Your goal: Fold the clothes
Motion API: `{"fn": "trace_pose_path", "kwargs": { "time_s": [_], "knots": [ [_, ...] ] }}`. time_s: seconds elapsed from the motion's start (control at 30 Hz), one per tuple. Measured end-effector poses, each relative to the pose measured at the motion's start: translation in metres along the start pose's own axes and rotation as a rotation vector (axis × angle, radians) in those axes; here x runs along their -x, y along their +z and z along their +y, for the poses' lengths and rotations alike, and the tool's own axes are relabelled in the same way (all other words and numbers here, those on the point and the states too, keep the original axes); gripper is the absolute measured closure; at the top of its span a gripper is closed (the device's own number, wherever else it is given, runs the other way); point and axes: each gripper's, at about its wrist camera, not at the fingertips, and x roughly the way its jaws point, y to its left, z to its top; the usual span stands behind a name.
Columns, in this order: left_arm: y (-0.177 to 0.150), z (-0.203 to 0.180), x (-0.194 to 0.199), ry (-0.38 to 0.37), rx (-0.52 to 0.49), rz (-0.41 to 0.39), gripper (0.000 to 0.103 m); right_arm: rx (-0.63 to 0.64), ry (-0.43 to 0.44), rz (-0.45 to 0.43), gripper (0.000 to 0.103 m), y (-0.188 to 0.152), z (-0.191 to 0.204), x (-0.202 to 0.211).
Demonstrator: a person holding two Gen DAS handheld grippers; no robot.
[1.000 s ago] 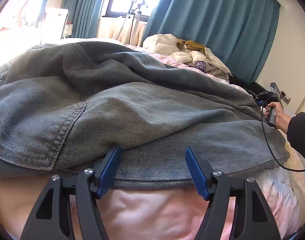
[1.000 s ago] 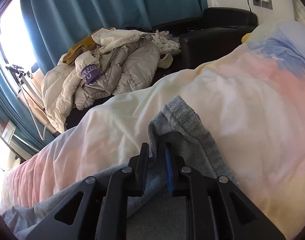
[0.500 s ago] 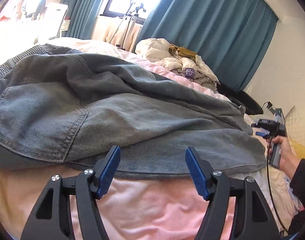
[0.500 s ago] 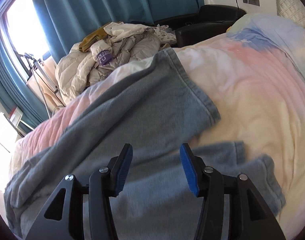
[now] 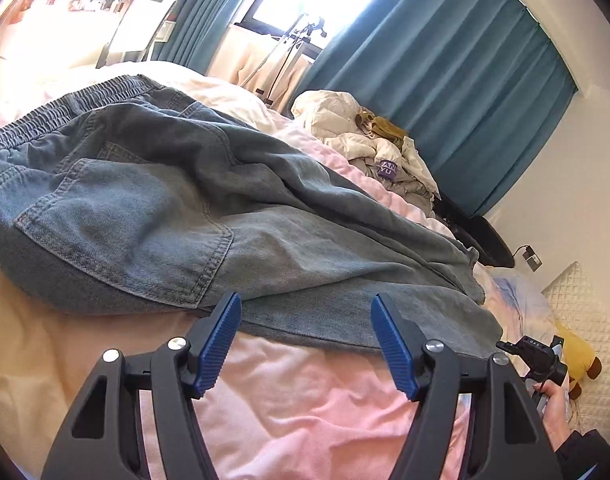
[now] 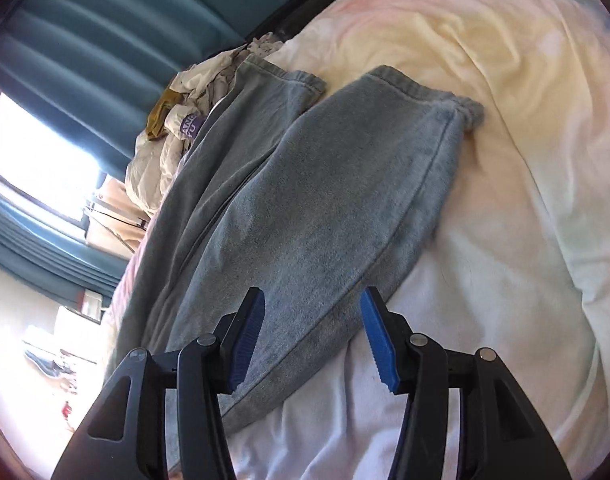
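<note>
Both grippers' fingers (image 5: 221,336) spread, jeans (image 5: 153,208) lying just beyond

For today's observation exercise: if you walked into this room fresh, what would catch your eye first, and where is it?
A pair of blue-grey jeans sprawls across the pastel bedcover, its two leg cuffs lying side by side toward the pillow end. Both the left gripper and right gripper hang open above it, gripping nothing. Beyond the far edge of the bed, a heap of pale clothes sits before teal curtains.
</note>
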Motion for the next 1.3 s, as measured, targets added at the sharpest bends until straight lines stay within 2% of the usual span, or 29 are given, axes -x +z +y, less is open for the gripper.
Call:
{"fn": "trace_pose_path", "kwargs": {
  "time_s": [0.2, 0.3, 0.47, 0.53, 0.7, 0.73, 0.77, 0.8, 0.87, 1.17, 1.3],
  "knots": [
    [-0.001, 0.011, -0.006, -0.001, 0.052, 0.035, 0.034, -0.085, -0.04, 0.066, 0.048, 0.005, -0.025, -0.02],
    [-0.002, 0.013, -0.013, 0.007, 0.068, 0.046, 0.034, -0.165, -0.005, 0.08, 0.046, 0.009, -0.04, -0.038],
    [-0.002, 0.013, -0.018, -0.002, 0.074, 0.015, 0.034, -0.232, 0.054, 0.004, 0.044, 0.02, -0.051, -0.056],
    [-0.002, 0.013, -0.022, 0.0, 0.068, 0.005, 0.034, -0.224, 0.054, -0.027, 0.043, 0.024, -0.049, -0.06],
    [-0.004, 0.02, -0.037, 0.006, 0.091, 0.041, 0.034, -0.159, 0.046, -0.114, 0.043, 0.039, -0.041, -0.061],
    [-0.004, 0.02, -0.039, 0.01, 0.089, 0.042, 0.034, -0.156, 0.045, -0.134, 0.044, 0.04, -0.042, -0.058],
    [-0.004, 0.02, -0.04, 0.013, 0.086, 0.042, 0.034, -0.153, 0.044, -0.154, 0.053, 0.041, -0.043, -0.056],
    [-0.004, 0.02, -0.04, 0.013, 0.084, 0.041, 0.034, -0.148, 0.04, -0.174, 0.073, 0.043, -0.044, -0.053],
    [-0.003, 0.019, -0.039, 0.014, 0.078, 0.034, 0.034, -0.126, 0.022, -0.212, 0.098, 0.047, -0.044, -0.044],
    [0.006, 0.024, -0.02, 0.042, 0.064, -0.031, 0.034, -0.051, 0.168, -0.341, 0.1, 0.049, -0.003, 0.026],
    [0.016, 0.026, -0.001, 0.056, 0.052, -0.068, 0.034, -0.025, 0.192, -0.352, 0.1, 0.039, 0.003, 0.058]
  ]
}}
